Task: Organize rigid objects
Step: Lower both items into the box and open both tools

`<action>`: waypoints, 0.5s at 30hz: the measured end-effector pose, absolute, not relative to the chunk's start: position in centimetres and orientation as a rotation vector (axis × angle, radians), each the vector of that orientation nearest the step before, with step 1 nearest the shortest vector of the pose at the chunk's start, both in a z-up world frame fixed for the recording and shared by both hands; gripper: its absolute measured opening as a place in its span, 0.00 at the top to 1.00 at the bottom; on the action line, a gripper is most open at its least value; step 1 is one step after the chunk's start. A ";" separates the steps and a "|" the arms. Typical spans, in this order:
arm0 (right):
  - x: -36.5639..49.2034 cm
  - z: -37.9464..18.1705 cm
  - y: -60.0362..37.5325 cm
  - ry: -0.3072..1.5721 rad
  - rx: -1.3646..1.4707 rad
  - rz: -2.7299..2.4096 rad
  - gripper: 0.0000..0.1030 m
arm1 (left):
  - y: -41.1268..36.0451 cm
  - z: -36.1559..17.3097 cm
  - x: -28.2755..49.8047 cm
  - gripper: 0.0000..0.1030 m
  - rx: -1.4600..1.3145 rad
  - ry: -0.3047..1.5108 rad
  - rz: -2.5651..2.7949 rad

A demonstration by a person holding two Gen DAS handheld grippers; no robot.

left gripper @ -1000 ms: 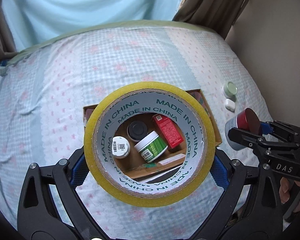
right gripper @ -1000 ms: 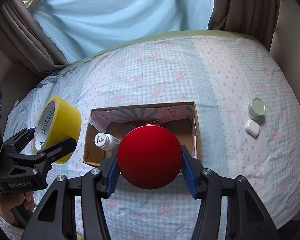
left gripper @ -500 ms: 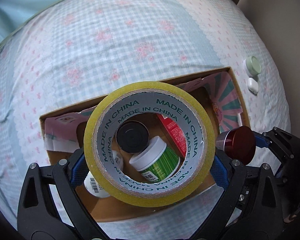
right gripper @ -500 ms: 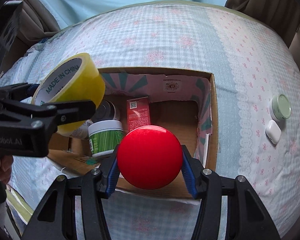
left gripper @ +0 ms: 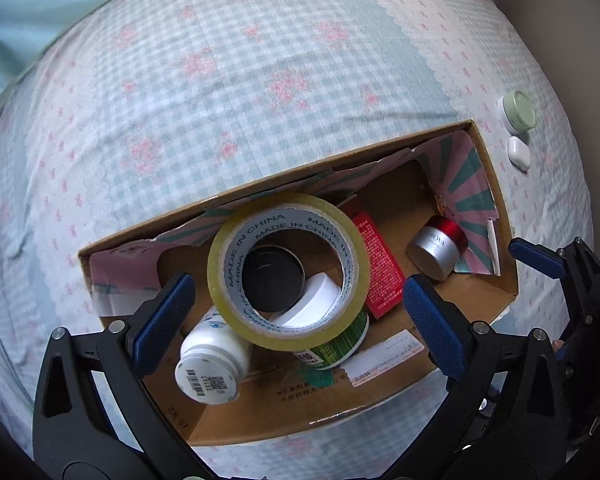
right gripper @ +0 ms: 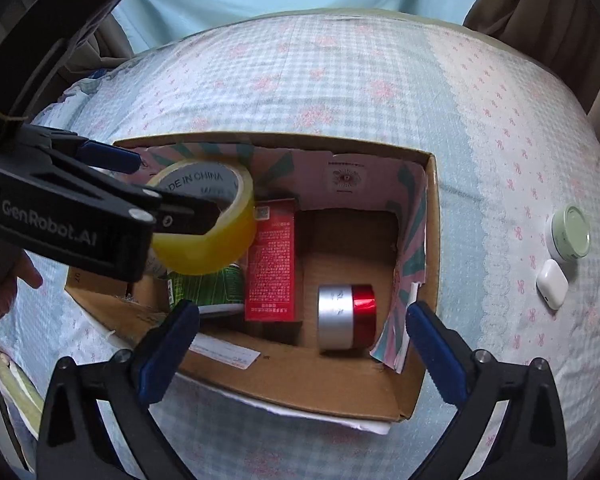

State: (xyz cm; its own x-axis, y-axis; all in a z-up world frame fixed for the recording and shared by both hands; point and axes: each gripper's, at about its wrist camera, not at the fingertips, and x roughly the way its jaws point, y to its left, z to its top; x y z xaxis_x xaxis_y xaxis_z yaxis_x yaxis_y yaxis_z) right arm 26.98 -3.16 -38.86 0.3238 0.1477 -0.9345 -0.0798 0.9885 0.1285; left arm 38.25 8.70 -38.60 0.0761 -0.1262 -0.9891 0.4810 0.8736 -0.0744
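The cardboard box (left gripper: 340,160) (right gripper: 432,240) sits on the checked bedspread. My left gripper (left gripper: 297,284) hovers over its left half with jaws opening. The yellow tape roll (left gripper: 288,268) (right gripper: 208,232) lies loose between the pads, touching neither, tilted on the green jar (left gripper: 336,344) and a black lid (left gripper: 272,276). Over the right half my right gripper (right gripper: 300,308) also has its jaws opening, with nothing pressed between them. The silver jar with a red lid (right gripper: 346,316) (left gripper: 438,250) lies on its side on the box floor below.
Inside the box are also a red carton (right gripper: 272,264) and a white bottle (left gripper: 212,364). On the bed to the right of the box sit a pale green round tin (right gripper: 570,232) and a white earbud case (right gripper: 552,284). A hand shows at the left edge.
Both grippers came down over the box and opened. The tape roll left the left pads and landed on the jars. The red-lidded jar left the right pads and dropped to the box floor.
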 end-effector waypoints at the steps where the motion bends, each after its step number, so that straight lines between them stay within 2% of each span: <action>1: 26.9 -38.8 -3.2 1.234 0.056 0.145 0.00 | 8.8 -38.4 38.2 0.00 0.307 1.423 -0.458; 15: 25.4 -34.7 -4.1 1.182 0.076 0.113 0.00 | 11.5 -33.8 35.8 0.00 0.254 1.356 -0.424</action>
State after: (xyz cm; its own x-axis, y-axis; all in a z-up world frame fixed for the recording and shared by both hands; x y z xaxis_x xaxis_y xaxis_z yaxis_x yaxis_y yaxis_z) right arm 25.38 -4.09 -34.67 0.3743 0.1278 -0.9184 -0.0484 0.9918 0.1183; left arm 35.76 11.47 -33.79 0.1540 -0.1466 -0.9771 0.4358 0.8976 -0.0660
